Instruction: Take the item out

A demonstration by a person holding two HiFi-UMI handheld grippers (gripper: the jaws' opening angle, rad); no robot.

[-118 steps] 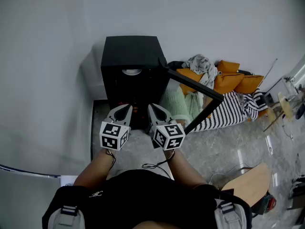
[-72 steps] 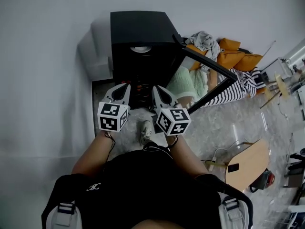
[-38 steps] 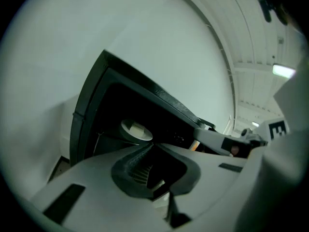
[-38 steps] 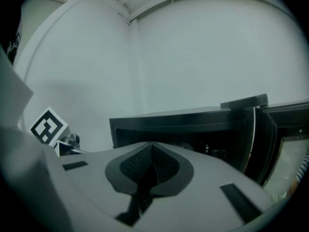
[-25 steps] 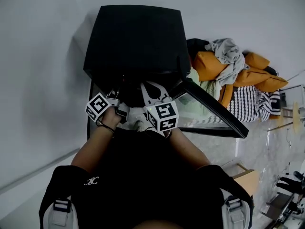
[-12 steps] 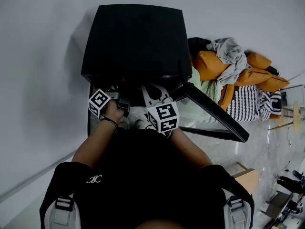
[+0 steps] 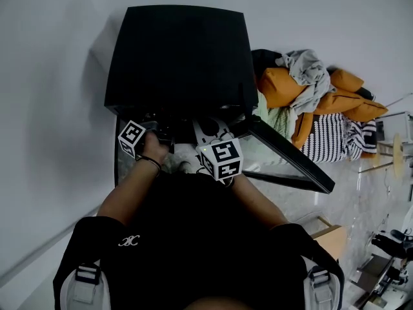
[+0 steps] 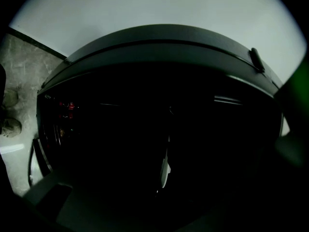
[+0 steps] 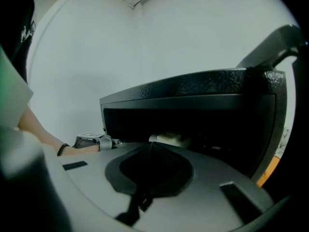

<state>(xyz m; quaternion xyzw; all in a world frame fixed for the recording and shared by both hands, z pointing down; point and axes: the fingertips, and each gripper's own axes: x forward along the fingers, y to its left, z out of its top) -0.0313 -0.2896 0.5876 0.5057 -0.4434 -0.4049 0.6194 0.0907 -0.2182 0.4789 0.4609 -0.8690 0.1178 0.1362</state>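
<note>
Reaching with the left gripper [image 7: 162, 130] into the mouth of the black box [image 7: 177, 57], with jaws just opened and now wide apart, clamped on nothing that shows. Too dark inside to judge well: only a pale sliver straight ahead of these jaws and deeper in, probably the item [image 9: 169, 139]. Holding the right gripper [image 9: 150, 146] at the opening, with jaws together and empty, the item just beyond their tips.

Likely to go wrong: closing blind and pinching only air, pushing the item further back, or scraping the upper edge of the opening just above both jaws.

Little room left of the left jaws, close to the box's side. More open room right of the right jaws, as far as the open door [image 7: 290, 163].
</note>
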